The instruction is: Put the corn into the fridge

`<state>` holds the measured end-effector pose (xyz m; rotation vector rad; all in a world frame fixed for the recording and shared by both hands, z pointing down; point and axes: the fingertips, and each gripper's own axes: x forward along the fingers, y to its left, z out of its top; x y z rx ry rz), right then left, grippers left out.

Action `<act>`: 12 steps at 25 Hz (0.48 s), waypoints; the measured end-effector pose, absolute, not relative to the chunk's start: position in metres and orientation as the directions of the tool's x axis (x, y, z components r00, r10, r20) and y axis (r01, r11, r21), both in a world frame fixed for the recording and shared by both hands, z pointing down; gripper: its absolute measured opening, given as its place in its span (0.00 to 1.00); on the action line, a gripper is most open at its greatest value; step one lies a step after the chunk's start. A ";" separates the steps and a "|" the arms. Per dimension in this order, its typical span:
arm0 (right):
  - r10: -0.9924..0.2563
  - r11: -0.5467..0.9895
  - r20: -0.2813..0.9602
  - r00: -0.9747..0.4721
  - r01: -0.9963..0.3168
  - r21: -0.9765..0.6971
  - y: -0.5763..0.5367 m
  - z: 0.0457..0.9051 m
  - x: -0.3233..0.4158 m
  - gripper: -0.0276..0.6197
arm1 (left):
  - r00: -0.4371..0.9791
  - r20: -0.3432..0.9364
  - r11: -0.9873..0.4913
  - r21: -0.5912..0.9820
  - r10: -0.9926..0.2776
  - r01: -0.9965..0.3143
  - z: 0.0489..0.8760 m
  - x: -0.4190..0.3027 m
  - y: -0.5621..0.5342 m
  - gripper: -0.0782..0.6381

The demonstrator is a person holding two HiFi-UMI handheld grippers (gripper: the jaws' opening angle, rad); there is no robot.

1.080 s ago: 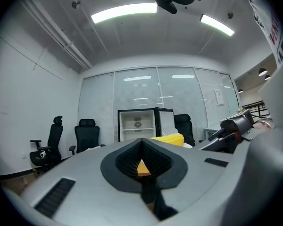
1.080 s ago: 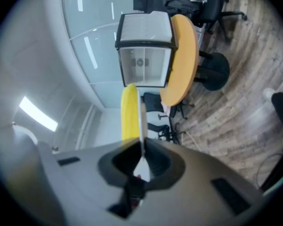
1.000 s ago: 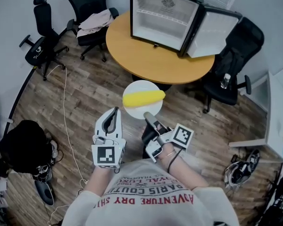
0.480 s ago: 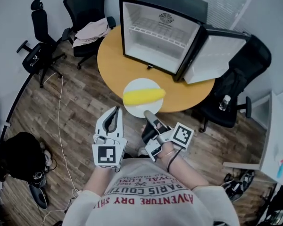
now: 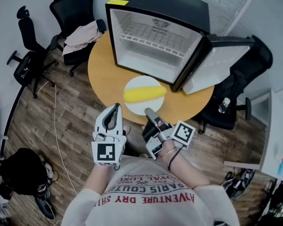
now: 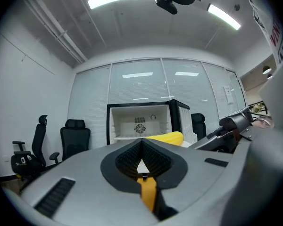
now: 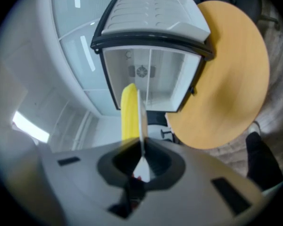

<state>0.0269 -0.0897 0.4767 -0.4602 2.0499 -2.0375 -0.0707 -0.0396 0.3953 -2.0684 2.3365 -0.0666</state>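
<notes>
Closer now, the fridge (image 5: 151, 41) faces the right gripper (image 5: 148, 111) clamping the plate (image 5: 137, 108) of corn (image 5: 145, 93) mid-carry, left gripper (image 5: 115, 107) closed empty; next, reach inside

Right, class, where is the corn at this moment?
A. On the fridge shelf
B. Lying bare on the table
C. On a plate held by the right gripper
C: the corn lies on the plate, whose rim the right gripper pinches in front of the open, empty fridge.
</notes>
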 end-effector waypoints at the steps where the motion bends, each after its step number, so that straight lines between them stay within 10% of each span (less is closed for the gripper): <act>1: -0.380 -0.009 0.066 -0.923 -0.068 -0.998 -0.099 0.477 0.021 0.10 | -0.100 0.011 0.099 -0.050 -0.995 -0.994 0.395 -0.077 -0.053 0.14; 12: -0.585 -0.015 0.068 -0.808 -0.073 -0.997 -0.204 0.469 -0.040 0.10 | 0.124 0.000 -0.124 -0.059 -0.992 -0.991 0.380 -0.150 -0.187 0.14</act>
